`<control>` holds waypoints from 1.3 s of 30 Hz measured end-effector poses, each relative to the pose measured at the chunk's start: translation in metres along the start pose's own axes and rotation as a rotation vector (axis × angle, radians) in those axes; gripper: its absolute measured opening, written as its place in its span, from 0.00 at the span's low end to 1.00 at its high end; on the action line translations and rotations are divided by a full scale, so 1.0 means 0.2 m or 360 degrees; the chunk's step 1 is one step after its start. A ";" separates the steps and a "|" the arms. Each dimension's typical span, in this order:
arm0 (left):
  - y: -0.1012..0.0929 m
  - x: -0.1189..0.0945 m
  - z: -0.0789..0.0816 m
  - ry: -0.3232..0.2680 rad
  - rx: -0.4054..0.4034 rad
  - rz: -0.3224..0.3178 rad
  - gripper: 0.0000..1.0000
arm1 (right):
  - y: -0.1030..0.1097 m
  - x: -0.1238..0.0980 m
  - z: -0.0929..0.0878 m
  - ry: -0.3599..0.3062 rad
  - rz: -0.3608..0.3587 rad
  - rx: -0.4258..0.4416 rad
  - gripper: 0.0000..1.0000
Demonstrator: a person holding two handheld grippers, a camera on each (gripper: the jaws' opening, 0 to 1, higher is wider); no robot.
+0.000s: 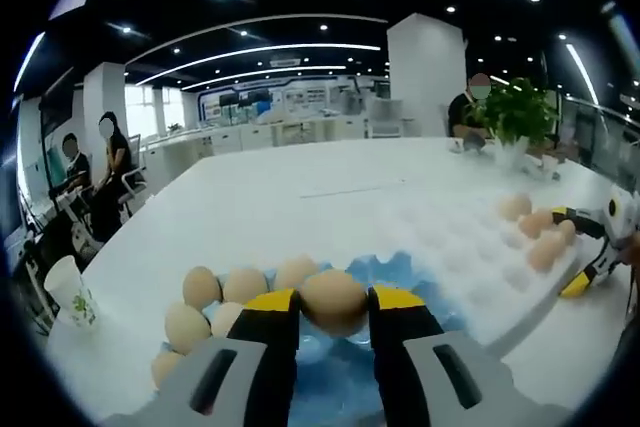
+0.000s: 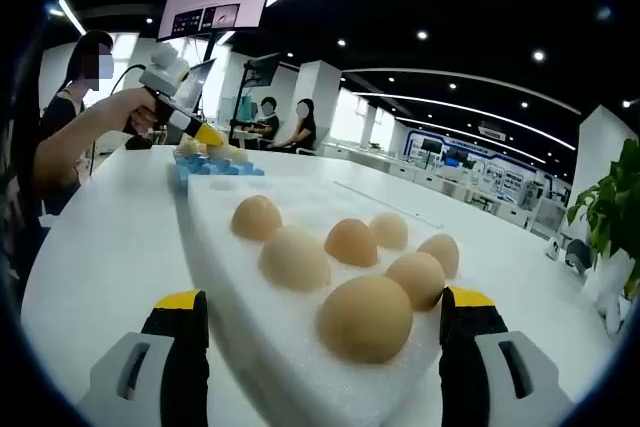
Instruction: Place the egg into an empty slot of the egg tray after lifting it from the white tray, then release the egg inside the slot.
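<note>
Eggs, matte and tan, fill both views. In the left gripper view one smooth oval egg (image 1: pixel 333 300) sits pinched between the yellow-tipped jaws of the left gripper (image 1: pixel 333 309), pads touching it on both sides; it hangs just above a crinkled blue tray (image 1: pixel 400 272). Left of the jaws, a cluster of loose eggs (image 1: pixel 222 302) lies on that blue tray. Ahead and to the right of the jaws stretches the egg tray (image 1: pixel 470 247), a white sheet moulded into rounded dimples, with a few eggs at its far right end, where the right gripper (image 1: pixel 585 252) reaches in.

In the right gripper view that gripper's own jaws (image 2: pixel 325 322) stand wide apart, gripping nothing, one on each side of the near corner of the egg tray (image 2: pixel 250 327). Six eggs rest in its slots between and beyond the jaws; the nearest of them (image 2: pixel 365 319) is the largest in view. Far ahead to the left, a person's hand holds the left gripper (image 2: pixel 185 119) over the blue tray.

Glossy white counter (image 1: pixel 250 217) carries everything. Beyond is an open office with strip ceiling lights, seated people and a potted plant (image 1: pixel 515 117).
</note>
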State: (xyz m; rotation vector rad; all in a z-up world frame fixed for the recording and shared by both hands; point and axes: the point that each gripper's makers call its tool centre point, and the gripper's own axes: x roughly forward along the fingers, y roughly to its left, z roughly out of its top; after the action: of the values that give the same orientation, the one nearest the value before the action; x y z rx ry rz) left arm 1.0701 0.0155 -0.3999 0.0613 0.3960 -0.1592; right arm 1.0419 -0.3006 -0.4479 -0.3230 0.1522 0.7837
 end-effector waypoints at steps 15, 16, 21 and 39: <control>0.08 0.08 -0.12 0.0134 0.0078 0.0065 0.27 | 0.00 0.00 0.00 0.0025 -0.0011 0.0008 1.00; 0.09 0.08 -0.13 0.0140 0.0094 0.0088 0.27 | 0.00 0.00 0.00 0.0024 -0.0012 0.0008 1.00; 0.10 0.07 -0.12 0.0151 0.0058 0.0073 0.27 | 0.00 0.00 0.00 0.0024 -0.0013 0.0009 1.00; -0.12 0.01 0.06 -0.0060 0.0022 -0.0160 0.38 | 0.00 0.00 -0.01 0.0064 -0.0002 0.0007 1.00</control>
State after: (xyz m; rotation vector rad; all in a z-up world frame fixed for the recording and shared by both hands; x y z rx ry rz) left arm 1.0723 -0.0104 -0.3903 0.0519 0.3607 -0.2617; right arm 1.0422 -0.3011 -0.4491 -0.3350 0.1911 0.7758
